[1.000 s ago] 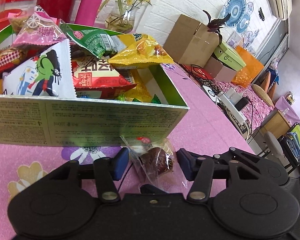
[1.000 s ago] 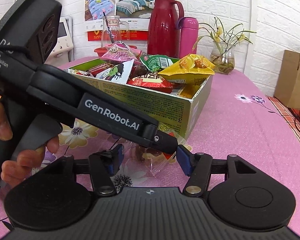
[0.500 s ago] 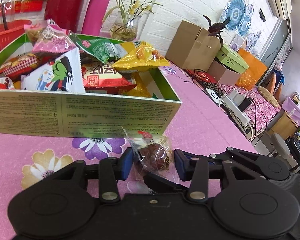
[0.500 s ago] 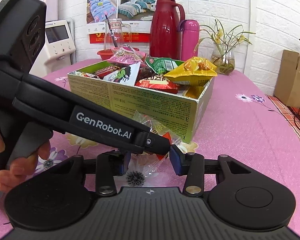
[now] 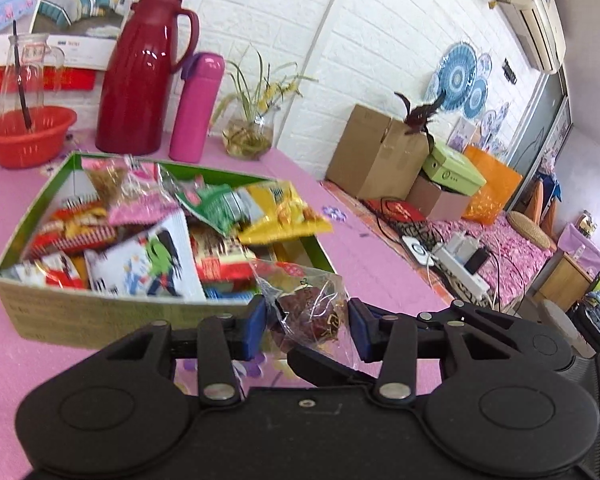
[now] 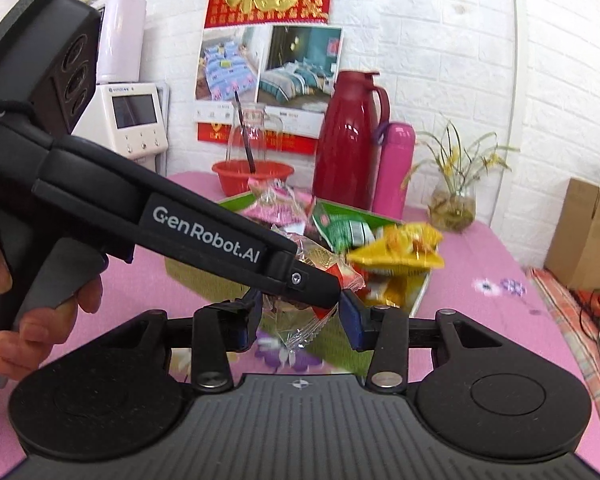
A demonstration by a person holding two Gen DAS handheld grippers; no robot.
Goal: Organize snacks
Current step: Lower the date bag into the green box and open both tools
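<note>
A clear-wrapped snack packet (image 5: 312, 306) with a dark brown piece inside hangs above the pink tablecloth, just in front of the green snack box (image 5: 100, 316). My left gripper (image 5: 307, 320) is shut on it, blue pads pressing both sides. In the right wrist view the same packet (image 6: 300, 330) sits between the pads of my right gripper (image 6: 302, 316), which is also shut on it. The left gripper's black finger (image 6: 220, 240) crosses over the packet there and hides its top. The box (image 6: 198, 276) is full of several coloured packets.
Behind the box stand a red thermos (image 5: 144, 76), a pink flask (image 5: 196, 108), a glass vase with a plant (image 5: 248, 136) and a red basket (image 5: 28, 136). Cardboard boxes (image 5: 376, 152) and a power strip with cables (image 5: 460, 268) lie to the right. A hand (image 6: 40, 320) grips the left tool.
Both grippers' jaws closed on the clear packet, then rose together, lifting it off the tablecloth. The box now sits lower in both views and its contents show from above.
</note>
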